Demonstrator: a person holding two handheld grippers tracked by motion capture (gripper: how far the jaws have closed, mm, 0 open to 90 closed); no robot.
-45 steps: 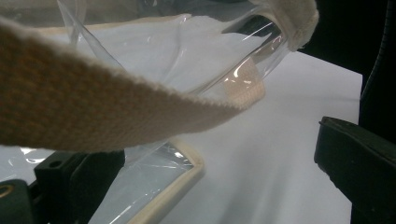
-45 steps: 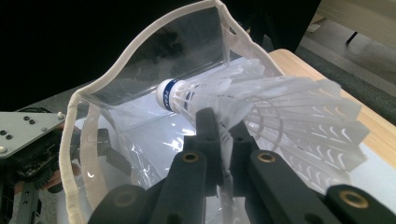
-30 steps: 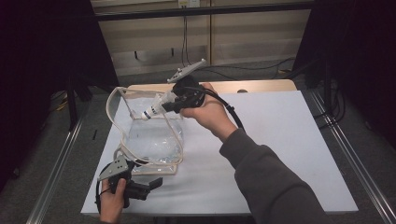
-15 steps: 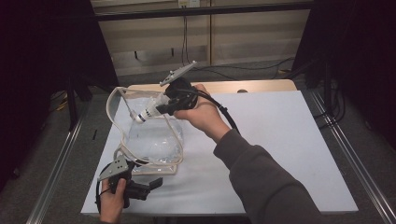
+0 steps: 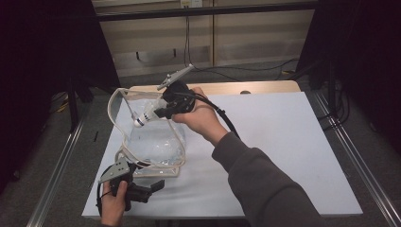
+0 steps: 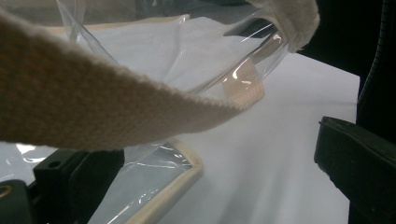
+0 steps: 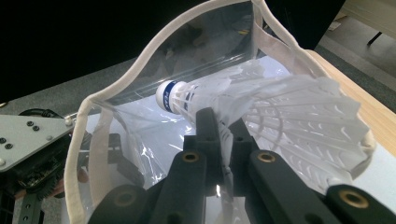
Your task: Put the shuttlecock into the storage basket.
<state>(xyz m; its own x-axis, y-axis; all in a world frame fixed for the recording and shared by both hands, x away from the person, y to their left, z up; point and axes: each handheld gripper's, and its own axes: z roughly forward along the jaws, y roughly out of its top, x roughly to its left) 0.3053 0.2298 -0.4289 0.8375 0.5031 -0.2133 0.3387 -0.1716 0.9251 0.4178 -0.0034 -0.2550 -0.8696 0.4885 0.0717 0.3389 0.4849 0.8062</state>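
A clear plastic bag [image 5: 152, 142] with cream trim stands on the white table [image 5: 283, 142], its mouth held wide. My right gripper [image 5: 160, 113] is shut on the feathers of a white shuttlecock [image 5: 143, 118], holding it inside the rim with its cork pointing left and down. In the right gripper view the jaws [image 7: 219, 122] pinch the shuttlecock [image 7: 271, 102] in front of the bag's rim [image 7: 140, 58]. My left gripper [image 5: 156, 185] sits at the bag's near bottom edge. Its jaws [image 6: 210, 147] stand wide apart with the bag's trimmed corner [image 6: 182, 170] between them and a cream strap [image 6: 93, 107] across the view.
A wooden tabletop edge [image 5: 265, 87] runs behind the white surface. Metal rails [image 5: 56, 165] lie on the floor at both sides. The right half of the white surface is bare. The left gripper's grey plate [image 7: 28, 135] shows beyond the bag in the right gripper view.
The right hand has shifted a little to the left and tilted, carrying the shuttlecock further into the bag's mouth. The left hand has stayed in place.
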